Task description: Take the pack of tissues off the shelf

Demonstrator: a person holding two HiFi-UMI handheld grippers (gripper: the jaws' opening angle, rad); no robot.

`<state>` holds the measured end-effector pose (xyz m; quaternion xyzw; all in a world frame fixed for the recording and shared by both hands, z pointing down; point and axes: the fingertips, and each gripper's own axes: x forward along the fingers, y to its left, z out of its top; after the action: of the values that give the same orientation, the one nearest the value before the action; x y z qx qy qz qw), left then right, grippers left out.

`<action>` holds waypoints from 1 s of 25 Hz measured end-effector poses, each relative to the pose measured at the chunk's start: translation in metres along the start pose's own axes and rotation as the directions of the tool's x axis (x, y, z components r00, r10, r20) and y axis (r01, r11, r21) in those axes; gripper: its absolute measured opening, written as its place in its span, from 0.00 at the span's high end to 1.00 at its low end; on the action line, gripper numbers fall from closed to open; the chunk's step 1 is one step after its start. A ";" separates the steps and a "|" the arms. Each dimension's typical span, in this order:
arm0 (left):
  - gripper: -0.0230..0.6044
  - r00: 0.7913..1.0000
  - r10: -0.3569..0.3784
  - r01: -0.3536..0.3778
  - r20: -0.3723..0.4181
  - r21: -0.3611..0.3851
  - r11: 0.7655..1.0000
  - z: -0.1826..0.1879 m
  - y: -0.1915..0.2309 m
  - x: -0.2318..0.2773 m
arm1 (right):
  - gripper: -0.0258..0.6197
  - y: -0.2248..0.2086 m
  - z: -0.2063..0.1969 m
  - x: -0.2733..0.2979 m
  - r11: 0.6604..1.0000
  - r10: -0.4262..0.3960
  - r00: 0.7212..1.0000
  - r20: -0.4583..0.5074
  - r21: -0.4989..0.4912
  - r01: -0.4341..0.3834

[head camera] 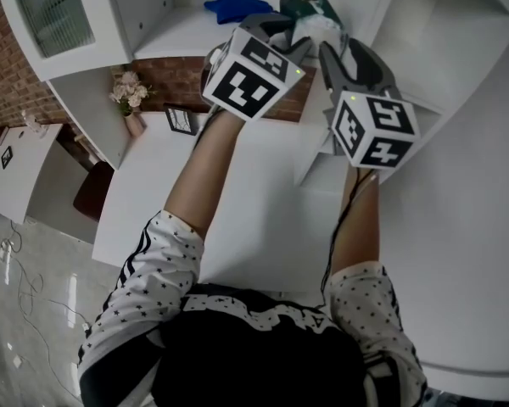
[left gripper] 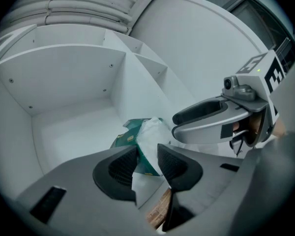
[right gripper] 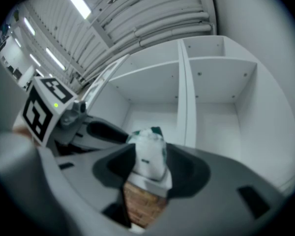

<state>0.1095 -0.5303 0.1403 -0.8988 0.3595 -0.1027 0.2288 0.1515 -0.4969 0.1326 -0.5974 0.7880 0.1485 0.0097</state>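
The pack of tissues [head camera: 316, 13], green and white in crinkly plastic, is at the front edge of a white shelf compartment [head camera: 174, 39]. In the head view both grippers reach up to it side by side: the left gripper [head camera: 282, 34] on its left part, the right gripper [head camera: 338, 51] on its right part. In the left gripper view the pack [left gripper: 146, 139] fills the gap between the pads, and my left gripper [left gripper: 147, 157] is shut on its edge. In the right gripper view the white end of the pack [right gripper: 150, 149] is pinched in my right gripper [right gripper: 148, 165].
A blue cloth [head camera: 236, 8] lies further back on the same shelf. Below it are a brick wall [head camera: 174, 79], a vase of flowers [head camera: 129, 96], a small picture frame [head camera: 181, 120] and a white desk [head camera: 254, 210]. A vertical divider [right gripper: 183, 97] splits the shelf compartments.
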 end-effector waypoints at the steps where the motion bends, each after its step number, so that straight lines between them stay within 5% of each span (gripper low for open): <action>1: 0.71 1.000 0.001 -0.001 -0.008 0.009 1.000 -0.001 0.000 0.001 | 0.65 0.000 0.000 0.000 1.000 0.002 1.000 0.003 0.001 -0.002; 11: 0.83 1.000 0.000 0.000 -0.012 0.018 1.000 -0.003 0.000 -0.003 | 0.65 -0.001 -0.006 -0.002 1.000 0.009 1.000 -0.007 0.008 -0.009; 25: 0.85 0.998 -0.031 0.030 0.049 0.031 0.999 0.005 -0.006 -0.039 | 0.62 0.017 -0.008 0.000 0.994 0.092 0.996 0.012 0.066 -0.093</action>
<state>0.0869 -0.4975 0.1385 -0.9029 0.3384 -0.0894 0.2495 0.1366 -0.4943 0.1437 -0.5590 0.8192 0.1254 0.0263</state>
